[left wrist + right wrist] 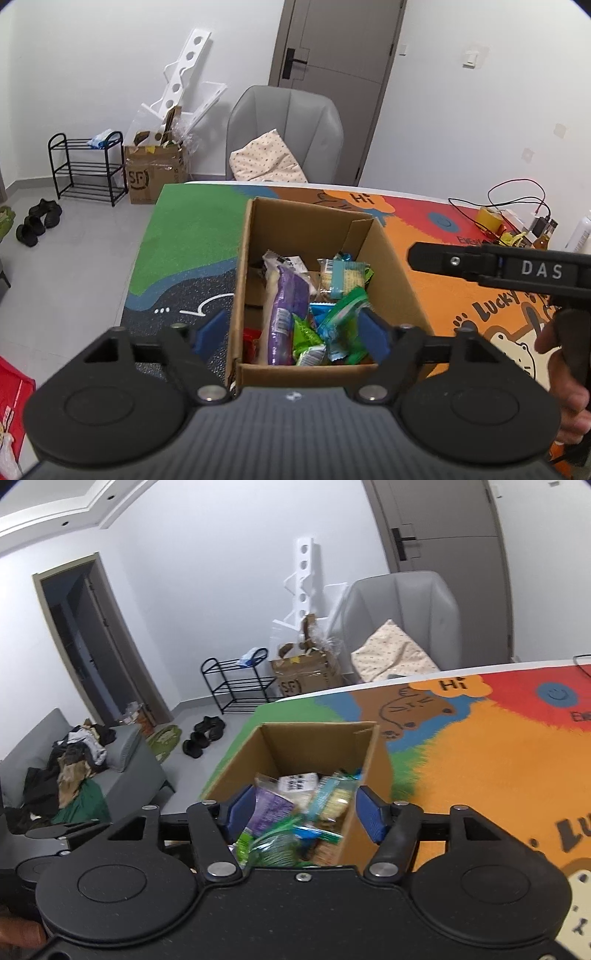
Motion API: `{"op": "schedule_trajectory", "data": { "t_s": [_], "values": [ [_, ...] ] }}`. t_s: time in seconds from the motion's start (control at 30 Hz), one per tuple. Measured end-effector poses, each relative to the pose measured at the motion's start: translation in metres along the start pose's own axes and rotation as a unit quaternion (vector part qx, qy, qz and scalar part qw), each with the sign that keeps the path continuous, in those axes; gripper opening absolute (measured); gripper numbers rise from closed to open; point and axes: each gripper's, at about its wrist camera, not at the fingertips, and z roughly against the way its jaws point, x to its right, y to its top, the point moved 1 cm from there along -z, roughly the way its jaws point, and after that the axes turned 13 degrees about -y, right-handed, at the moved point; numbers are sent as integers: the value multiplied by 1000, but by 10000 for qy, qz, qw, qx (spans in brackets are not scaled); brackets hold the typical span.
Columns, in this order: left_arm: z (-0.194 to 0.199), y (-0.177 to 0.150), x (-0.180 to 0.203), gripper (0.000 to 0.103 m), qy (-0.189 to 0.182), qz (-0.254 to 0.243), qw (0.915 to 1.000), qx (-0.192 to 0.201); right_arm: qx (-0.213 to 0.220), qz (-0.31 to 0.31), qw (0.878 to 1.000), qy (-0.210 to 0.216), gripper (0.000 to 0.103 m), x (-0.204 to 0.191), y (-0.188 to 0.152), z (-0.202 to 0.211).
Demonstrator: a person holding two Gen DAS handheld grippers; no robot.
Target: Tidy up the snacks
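An open cardboard box stands on the colourful table mat; it also shows in the right wrist view. It holds several wrapped snacks: a purple packet, green packets and a cracker pack. My left gripper is open and empty, hovering over the box's near edge, blue pads either side. My right gripper is open and empty above the snacks. The right gripper's body shows at the right of the left wrist view.
The table mat has green, orange and red areas. Cables, tape and bottles lie at the far right corner. A grey chair with a cushion stands behind the table. A shoe rack and a carton stand on the floor.
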Motion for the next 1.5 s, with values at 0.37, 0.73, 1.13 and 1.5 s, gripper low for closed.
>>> {"op": "schedule_trajectory", "data": {
  "t_s": [0.37,0.73,1.13,1.5],
  "values": [
    [-2,-5,27,89,-245,-241,9993,-151,-5,-176,9987,-485,95,39,-17,40],
    [11,-8,63,91,-426,-423,9981,-167,209,-486,9949,-857,103,73,-32,84],
    [32,-17,86,92,-601,-456,9969,-213,389,-598,9914,-1095,103,88,-43,130],
    [66,-23,95,93,-618,-535,9966,-1,538,-474,9928,-954,103,77,-45,160]
  ]
}}
